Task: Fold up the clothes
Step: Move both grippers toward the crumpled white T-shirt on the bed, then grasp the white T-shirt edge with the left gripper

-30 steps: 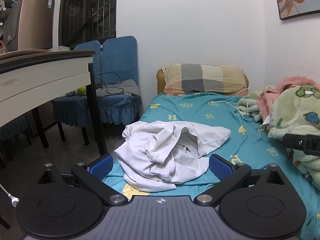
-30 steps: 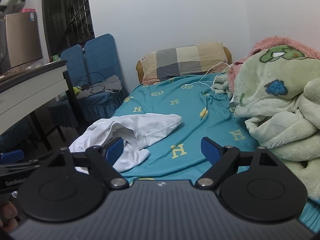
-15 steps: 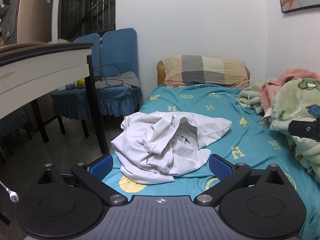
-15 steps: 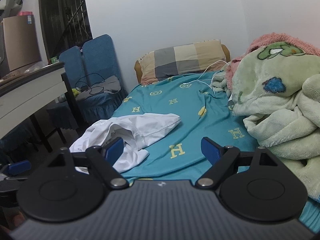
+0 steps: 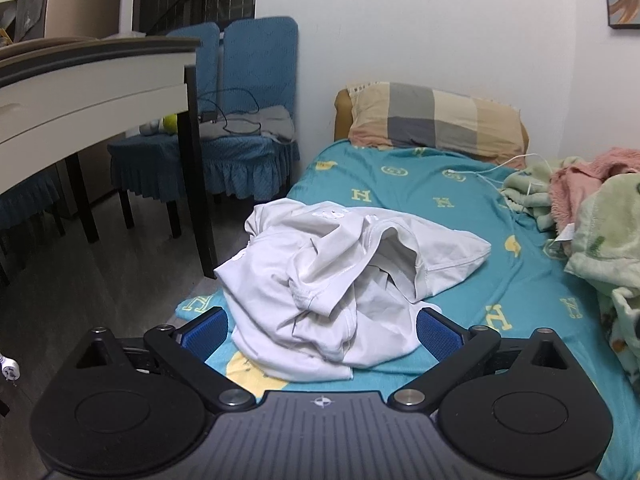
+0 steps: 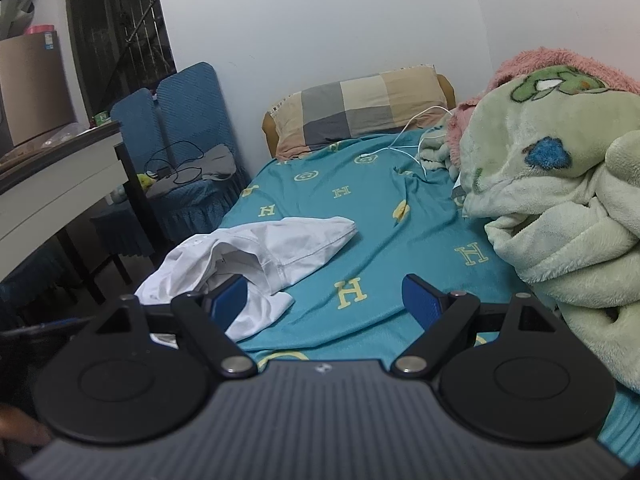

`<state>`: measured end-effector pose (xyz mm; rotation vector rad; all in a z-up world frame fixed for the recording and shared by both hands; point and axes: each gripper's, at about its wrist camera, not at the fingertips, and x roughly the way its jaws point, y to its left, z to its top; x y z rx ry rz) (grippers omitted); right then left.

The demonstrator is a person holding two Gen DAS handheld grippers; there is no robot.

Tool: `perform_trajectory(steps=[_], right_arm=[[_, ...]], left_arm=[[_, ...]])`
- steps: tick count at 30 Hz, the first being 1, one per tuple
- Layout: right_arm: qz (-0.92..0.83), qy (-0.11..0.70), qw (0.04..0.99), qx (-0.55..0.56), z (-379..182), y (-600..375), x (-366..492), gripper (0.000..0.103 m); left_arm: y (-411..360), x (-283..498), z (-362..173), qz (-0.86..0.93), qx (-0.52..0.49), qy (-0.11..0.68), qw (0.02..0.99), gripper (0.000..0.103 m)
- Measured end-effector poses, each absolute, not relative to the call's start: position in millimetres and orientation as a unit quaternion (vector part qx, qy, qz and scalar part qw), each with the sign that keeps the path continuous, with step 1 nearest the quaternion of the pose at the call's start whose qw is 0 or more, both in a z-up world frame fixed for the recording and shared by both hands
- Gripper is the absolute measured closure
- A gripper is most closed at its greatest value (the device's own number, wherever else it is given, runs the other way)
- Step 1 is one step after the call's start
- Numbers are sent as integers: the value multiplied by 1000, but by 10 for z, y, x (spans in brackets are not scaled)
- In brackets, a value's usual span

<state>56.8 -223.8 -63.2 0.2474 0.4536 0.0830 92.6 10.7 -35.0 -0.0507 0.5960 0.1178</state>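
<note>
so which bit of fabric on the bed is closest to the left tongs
The crumpled white garment, lying right in front of the open left tongs. The green blanket and pink blanket are heaped farther off, along the bed's right side.

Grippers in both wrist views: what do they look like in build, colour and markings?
The left gripper and right gripper match: a ribbed dark grey body bearing a small round crosshair mark, two black round discs, black linkage arms with silver pivot pins, and blue textured pads. No cable or sleeve shows on either.
</note>
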Motion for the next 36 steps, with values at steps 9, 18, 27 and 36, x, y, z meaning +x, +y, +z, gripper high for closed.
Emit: perform_trajectory(steps=[9, 18, 27, 36], right_arm=[[34, 253, 954, 160, -758, -2383, 758, 17], [-2, 284, 945, 162, -955, -2451, 1085, 17], [-10, 311, 939, 149, -1118, -2390, 1284, 17], [-10, 301, 941, 151, -1104, -2408, 1228, 17]], left_arm=[[232, 1721, -500, 61, -20, 319, 946, 10], [361, 2166, -867, 23, -45, 320, 946, 26], [45, 2238, -1169, 20, 90, 297, 951, 42], [73, 1855, -753, 21, 55, 249, 967, 92]])
